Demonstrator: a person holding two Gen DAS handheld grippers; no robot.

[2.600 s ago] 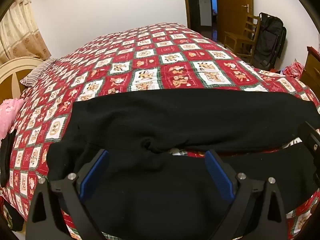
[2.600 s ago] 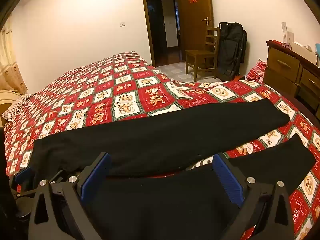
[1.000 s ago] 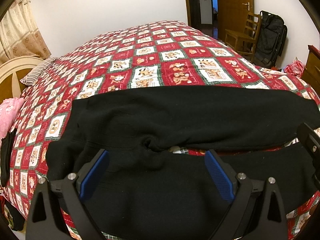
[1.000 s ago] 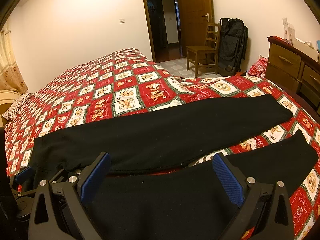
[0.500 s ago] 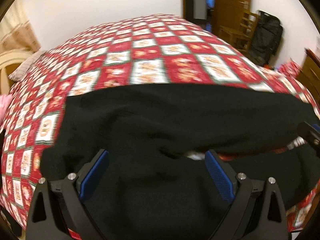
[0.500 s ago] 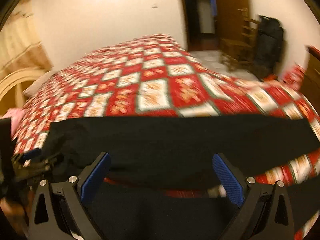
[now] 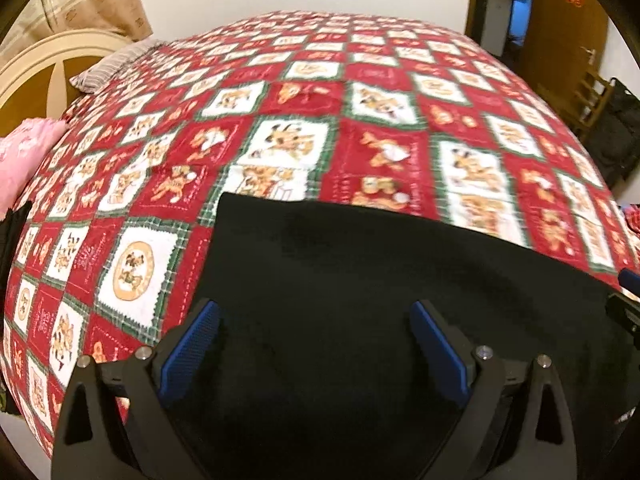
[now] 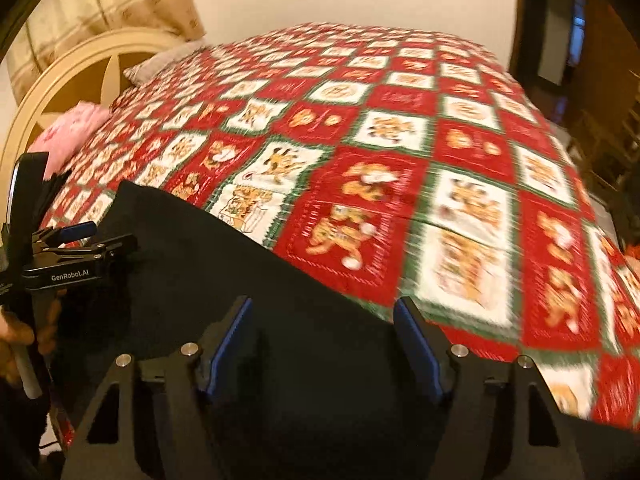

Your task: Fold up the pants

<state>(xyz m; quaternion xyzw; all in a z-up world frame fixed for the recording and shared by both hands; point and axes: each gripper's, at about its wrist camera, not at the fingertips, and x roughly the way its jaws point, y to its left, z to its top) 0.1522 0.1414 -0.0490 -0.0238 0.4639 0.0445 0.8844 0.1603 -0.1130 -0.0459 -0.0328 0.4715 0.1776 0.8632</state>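
I had the left gripper [image 7: 314, 334] released, jaws spread wide above the black pants [image 7: 360, 280] lying flat on the bed [image 7: 380, 100]. My right gripper [image 8: 324, 332] had just been closing its jaws, still parted over the pants, gripping nothing.

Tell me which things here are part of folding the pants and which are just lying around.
Part of the job:
- black pants, spread on the bed
- left gripper, fingers apart over the pants
- right gripper, fingers apart, just been closing, cloth not pinched

Just lying about:
- red patchwork quilt
- pink pillow
- striped pillow
- cream headboard
- curtain
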